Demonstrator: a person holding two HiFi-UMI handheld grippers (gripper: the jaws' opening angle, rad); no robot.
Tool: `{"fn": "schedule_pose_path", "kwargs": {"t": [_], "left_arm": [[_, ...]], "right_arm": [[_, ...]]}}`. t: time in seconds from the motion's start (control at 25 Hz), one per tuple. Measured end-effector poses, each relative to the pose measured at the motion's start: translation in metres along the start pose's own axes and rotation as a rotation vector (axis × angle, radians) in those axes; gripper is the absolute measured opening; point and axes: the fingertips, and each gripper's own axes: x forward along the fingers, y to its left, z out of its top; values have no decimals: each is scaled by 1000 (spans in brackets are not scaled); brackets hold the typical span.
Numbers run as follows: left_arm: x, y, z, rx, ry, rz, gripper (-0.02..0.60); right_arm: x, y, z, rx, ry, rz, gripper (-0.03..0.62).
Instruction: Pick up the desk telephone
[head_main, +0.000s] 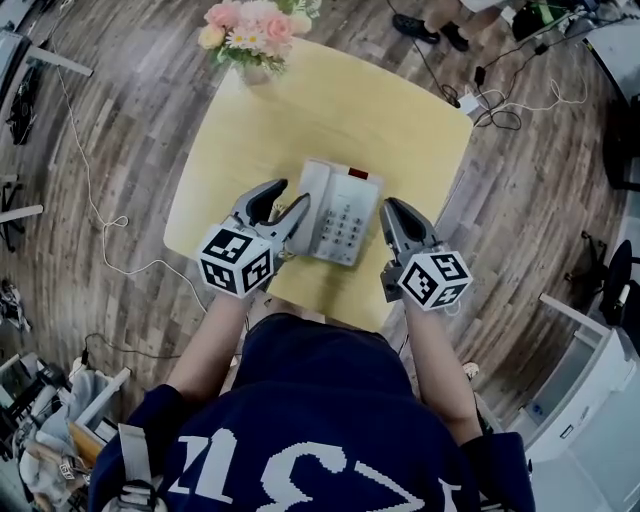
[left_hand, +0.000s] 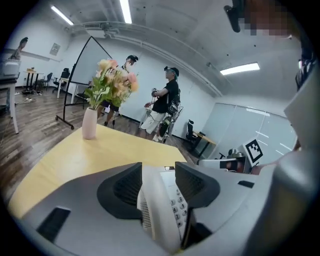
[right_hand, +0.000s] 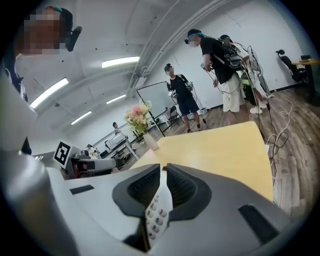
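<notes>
A white desk telephone with a grey keypad lies near the front edge of the yellow table. My left gripper is at its left side, jaws apart. In the left gripper view the handset runs up between the two dark pads of the left gripper, with a gap showing on each side. My right gripper is at the phone's right edge with its jaws together. In the right gripper view only a thin slit is left in the right gripper, and the keypad shows just below it.
A pink vase of flowers stands at the table's far edge. Cables and a power strip lie on the wooden floor at the right. Several people stand beyond the table. White furniture is at the lower right.
</notes>
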Motion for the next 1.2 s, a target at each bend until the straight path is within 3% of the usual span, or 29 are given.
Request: {"fn": "schedule_pose_path", "kwargs": {"t": [0.12,0.28,0.4,0.56,0.72,0.8,0.92,1.04,1.2], "left_arm": [[10,11,-24,-79,72,-31,229],[18,13,-43,-191,143,-105,245],[21,18,-53,-250,181,-138,264],[28,11,-67,-392,239,-268,280],[29,14,-68,-461,266,-327,282],[29,17,-66,-476,279,-326,282],[30,25,-75,-422,344,-281,282],[39,18,-91,-463,414,-349,293],[42,14,-93,-498,441,-440,302]], "right_arm": [[8,-9,-31,41,69,-4,110],[12,-15,-61,88,131,6,140],[14,-16,-79,191,154,49,201],[15,-18,-97,334,201,110,222],[20,-16,-107,400,242,163,227],[21,-17,-106,427,242,174,230],[22,-16,-102,431,242,186,232],[26,-16,-102,429,249,190,239],[32,-16,-97,445,231,191,242]]}}
